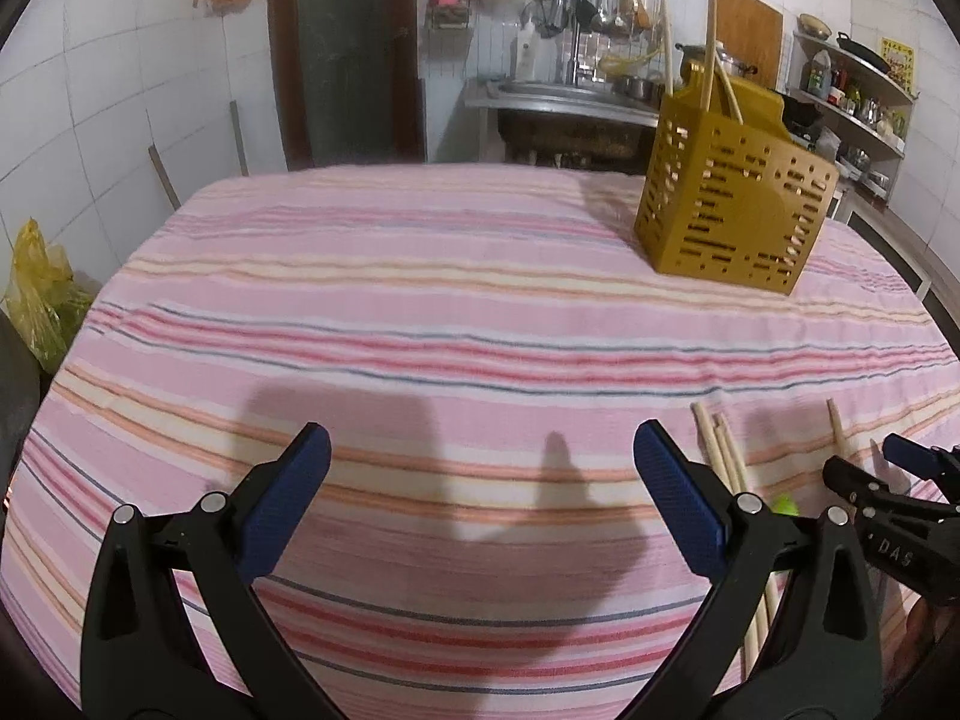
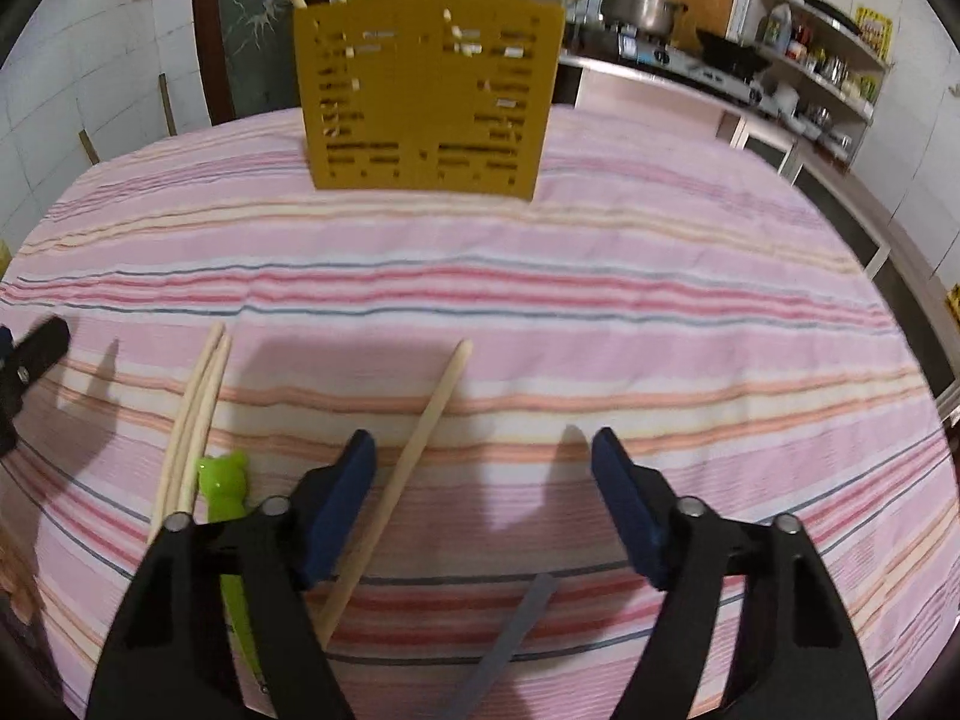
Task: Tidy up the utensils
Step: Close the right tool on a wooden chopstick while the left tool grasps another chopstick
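Note:
A mustard-yellow perforated utensil holder (image 1: 735, 207) (image 2: 423, 81) stands at the far side of the striped tablecloth with three wooden chopsticks (image 1: 714, 69) upright in it. On the cloth lie a bundle of chopsticks (image 2: 192, 420) (image 1: 723, 456), a single chopstick (image 2: 414, 456) (image 1: 837, 429), a green frog-topped utensil (image 2: 225, 489) and a grey flat utensil (image 2: 510, 639). My left gripper (image 1: 480, 450) is open and empty, left of the bundle. My right gripper (image 2: 483, 456) is open and empty, low over the single chopstick and the grey utensil.
The table (image 1: 420, 300) carries a pink striped cloth. Behind it are a steel sink (image 1: 564, 96), hanging ladles, a stove with a pot (image 2: 639, 6) and shelves (image 2: 822, 60) at the right. A yellow bag (image 1: 39, 294) sits at the left.

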`<action>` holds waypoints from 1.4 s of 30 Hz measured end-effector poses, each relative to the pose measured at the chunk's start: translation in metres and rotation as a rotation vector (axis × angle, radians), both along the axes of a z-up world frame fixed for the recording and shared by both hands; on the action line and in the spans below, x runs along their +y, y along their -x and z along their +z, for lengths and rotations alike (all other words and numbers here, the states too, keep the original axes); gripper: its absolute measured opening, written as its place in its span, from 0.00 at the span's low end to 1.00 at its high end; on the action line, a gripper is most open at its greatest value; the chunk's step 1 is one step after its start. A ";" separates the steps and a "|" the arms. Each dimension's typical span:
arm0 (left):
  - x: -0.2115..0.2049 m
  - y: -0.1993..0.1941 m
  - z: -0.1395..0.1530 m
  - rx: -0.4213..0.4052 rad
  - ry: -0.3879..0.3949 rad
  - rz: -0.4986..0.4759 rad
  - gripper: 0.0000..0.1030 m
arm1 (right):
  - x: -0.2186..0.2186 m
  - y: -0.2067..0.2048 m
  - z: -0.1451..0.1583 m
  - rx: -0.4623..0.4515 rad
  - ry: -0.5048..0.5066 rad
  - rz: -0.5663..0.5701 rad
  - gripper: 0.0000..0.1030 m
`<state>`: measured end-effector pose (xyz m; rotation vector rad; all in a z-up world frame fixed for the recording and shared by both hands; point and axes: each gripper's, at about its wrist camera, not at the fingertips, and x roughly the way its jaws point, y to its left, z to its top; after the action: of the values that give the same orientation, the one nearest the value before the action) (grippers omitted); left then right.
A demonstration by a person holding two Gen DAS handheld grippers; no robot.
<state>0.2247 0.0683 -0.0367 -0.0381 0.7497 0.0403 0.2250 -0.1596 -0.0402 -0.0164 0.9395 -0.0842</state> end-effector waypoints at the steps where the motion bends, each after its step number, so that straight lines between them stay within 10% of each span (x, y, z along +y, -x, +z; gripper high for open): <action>1: -0.002 -0.001 -0.002 0.008 -0.001 -0.001 0.95 | 0.001 0.000 0.000 0.002 -0.002 -0.002 0.63; 12: -0.019 -0.007 -0.009 0.081 0.040 -0.034 0.95 | 0.008 -0.017 0.001 0.024 -0.061 -0.008 0.14; 42: -0.066 -0.012 -0.030 0.182 -0.038 -0.092 0.93 | -0.031 -0.015 -0.002 0.010 -0.101 0.039 0.09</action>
<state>0.2368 0.0022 -0.0663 0.0371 0.9315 -0.0302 0.2398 -0.1909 -0.0421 0.0583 0.9522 -0.0009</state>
